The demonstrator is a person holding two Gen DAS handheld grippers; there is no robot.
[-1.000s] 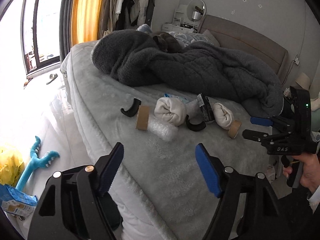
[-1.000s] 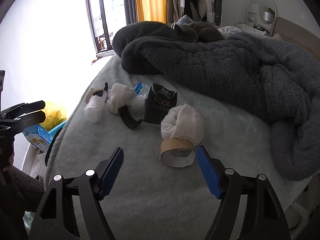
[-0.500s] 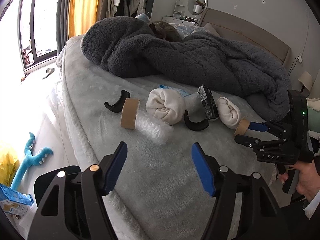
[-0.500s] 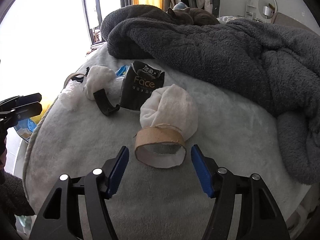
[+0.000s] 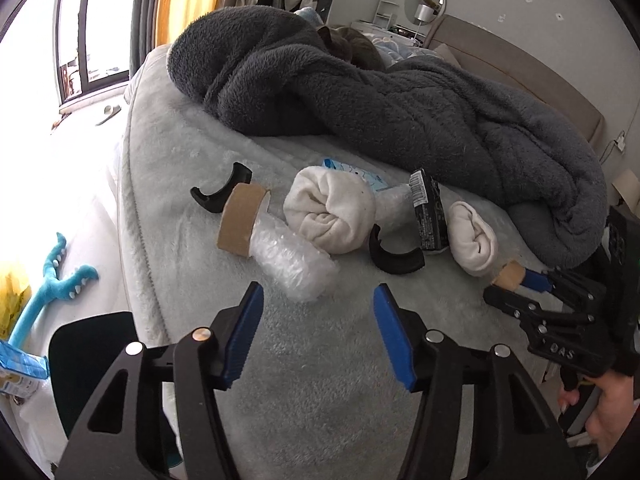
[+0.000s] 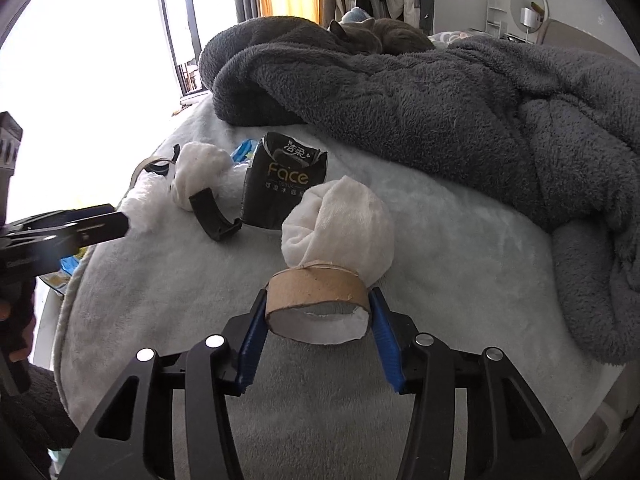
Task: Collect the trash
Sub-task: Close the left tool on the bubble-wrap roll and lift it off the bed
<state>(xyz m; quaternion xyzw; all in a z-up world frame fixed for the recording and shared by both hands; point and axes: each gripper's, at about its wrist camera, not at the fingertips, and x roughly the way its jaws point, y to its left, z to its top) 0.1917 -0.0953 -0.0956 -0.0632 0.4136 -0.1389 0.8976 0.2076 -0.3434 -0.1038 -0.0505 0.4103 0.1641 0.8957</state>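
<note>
Trash lies in a row on the pale bed cover [image 5: 304, 360]. My right gripper [image 6: 318, 318] has its blue pads on both sides of a cardboard tape core [image 6: 318, 306], touching it; the core also shows in the left wrist view [image 5: 508, 276]. A white cloth ball [image 6: 340, 228] sits just behind the core. My left gripper [image 5: 318, 328] is open and empty, just short of a bubble-wrap roll [image 5: 292, 264] with a second cardboard core [image 5: 240, 220]. Farther along lie a bigger white cloth ball [image 5: 332, 210], a black tissue pack [image 6: 284, 184] and two black curved pieces [image 5: 394, 258] [image 5: 220, 194].
A heaped dark grey fleece blanket [image 5: 380, 100] covers the far half of the bed, with a grey cat [image 6: 376, 36] on it. A blue plush toy [image 5: 48, 284] and a blue packet [image 5: 18, 368] lie on the floor at the left. A black chair [image 5: 92, 352] stands by the bed edge.
My right gripper has moved forward and closed its jaws around the near cardboard core. My left gripper has moved closer to the bubble-wrap roll and stays open.
</note>
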